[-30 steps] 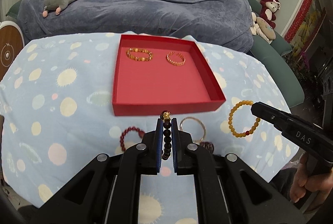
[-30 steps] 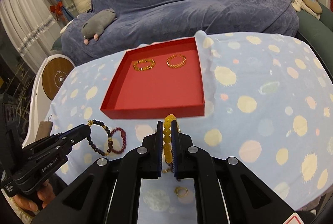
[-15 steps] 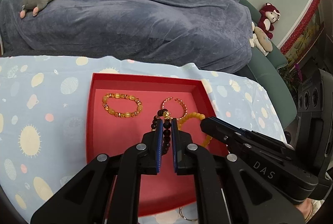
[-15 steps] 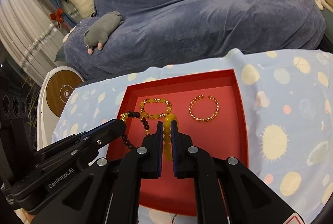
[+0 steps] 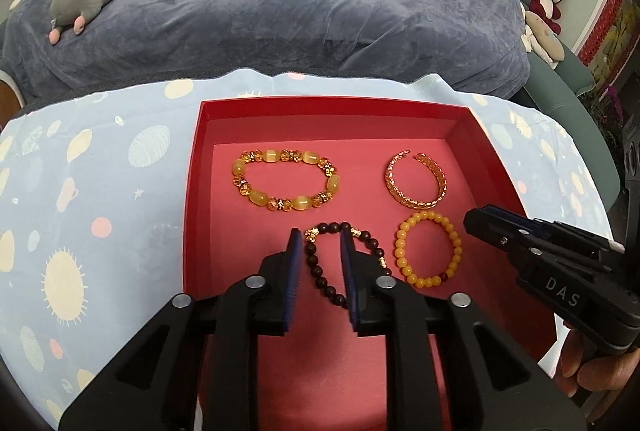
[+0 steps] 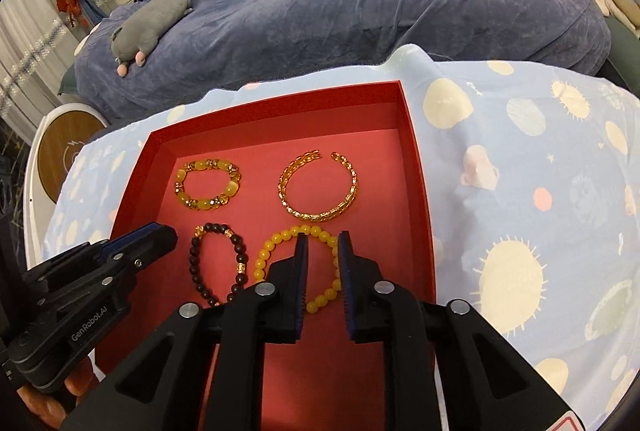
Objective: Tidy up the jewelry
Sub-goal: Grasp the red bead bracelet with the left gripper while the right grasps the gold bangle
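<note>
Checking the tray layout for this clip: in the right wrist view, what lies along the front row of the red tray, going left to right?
Left gripper, its jaws opening → dark bead bracelet → yellow bead bracelet, flat on the red tray, with the right gripper straddling it, jaws opening, pads off the beads.

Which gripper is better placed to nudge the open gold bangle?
Right. The right gripper, jaws opening over the yellow bead bracelet, sits just below the gold bangle; the left gripper is farther off.

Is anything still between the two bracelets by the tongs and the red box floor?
Nothing visible. The dark bracelet and yellow bracelet already lie on the red box floor; both tongs are opening.
</note>
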Motion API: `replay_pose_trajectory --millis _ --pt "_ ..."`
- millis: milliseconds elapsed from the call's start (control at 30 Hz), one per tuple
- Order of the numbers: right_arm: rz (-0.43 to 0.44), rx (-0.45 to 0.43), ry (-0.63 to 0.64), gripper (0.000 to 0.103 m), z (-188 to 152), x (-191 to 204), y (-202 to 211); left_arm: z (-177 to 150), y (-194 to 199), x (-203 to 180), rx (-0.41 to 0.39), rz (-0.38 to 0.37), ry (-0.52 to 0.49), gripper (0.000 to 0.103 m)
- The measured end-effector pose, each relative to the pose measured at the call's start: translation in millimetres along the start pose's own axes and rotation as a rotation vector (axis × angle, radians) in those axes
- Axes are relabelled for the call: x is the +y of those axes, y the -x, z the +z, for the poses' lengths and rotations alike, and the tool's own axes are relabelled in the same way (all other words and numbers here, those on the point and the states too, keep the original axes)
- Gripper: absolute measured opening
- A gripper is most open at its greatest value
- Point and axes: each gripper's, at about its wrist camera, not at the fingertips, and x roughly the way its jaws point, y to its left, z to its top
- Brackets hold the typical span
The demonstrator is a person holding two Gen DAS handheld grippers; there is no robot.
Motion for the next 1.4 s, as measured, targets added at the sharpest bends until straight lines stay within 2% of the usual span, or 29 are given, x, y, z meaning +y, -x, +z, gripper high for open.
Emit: replay_pose_trajectory --millis 33,67,100,333,533,900,1033,1100,1233,1400 --pt "-0.003 -0.013 0.004 0.033 -1.1 0.3 3.6 -1.0 3.7 -0.5 -0.018 0.012 -0.004 0.037" --pt "-0.003 -0.022 0.010 0.036 -2.0 0.6 7.0 -1.1 6.0 -0.2 -0.033 0.025 -0.005 0.045" --pt "-0.006 -0.028 0.017 0.036 -3.1 1.4 10.6 -1.4 8.6 -0.3 -0.043 0.027 -0.007 0.046" --pt "0.003 -0.057 0.022 0.036 -13.7 6.9 40.0 -8.0 33.8 -4.2 -0.073 0.026 -0.005 0.046" --pt "-0.003 -0.063 0.022 0.036 -37.1 7.4 69.4 -28.6 65.5 -5.2 -0.095 0.029 0.005 0.046" --pt "-0.049 -0.018 0.004 0.036 -113.9 -2.8 106.6 -100.8 110.9 2.8 -0.069 0.069 0.035 0.046" --pt "-0.060 0.018 -0.006 0.036 -144.4 -6.0 110.8 -133.3 118.2 6.4 -0.050 0.086 0.055 0.047" --pt "-0.060 0.034 -0.011 0.036 -159.6 -6.2 112.8 -148.7 120.8 7.7 -0.033 0.092 0.064 0.052" --pt "-0.059 0.062 -0.006 0.036 -187.9 -5.1 115.0 -175.3 126.2 12.6 -0.012 0.093 0.101 0.053" --pt "-0.051 0.080 -0.028 0.036 -208.9 -7.3 115.4 -193.2 121.4 15.8 0.025 0.115 0.133 0.053"
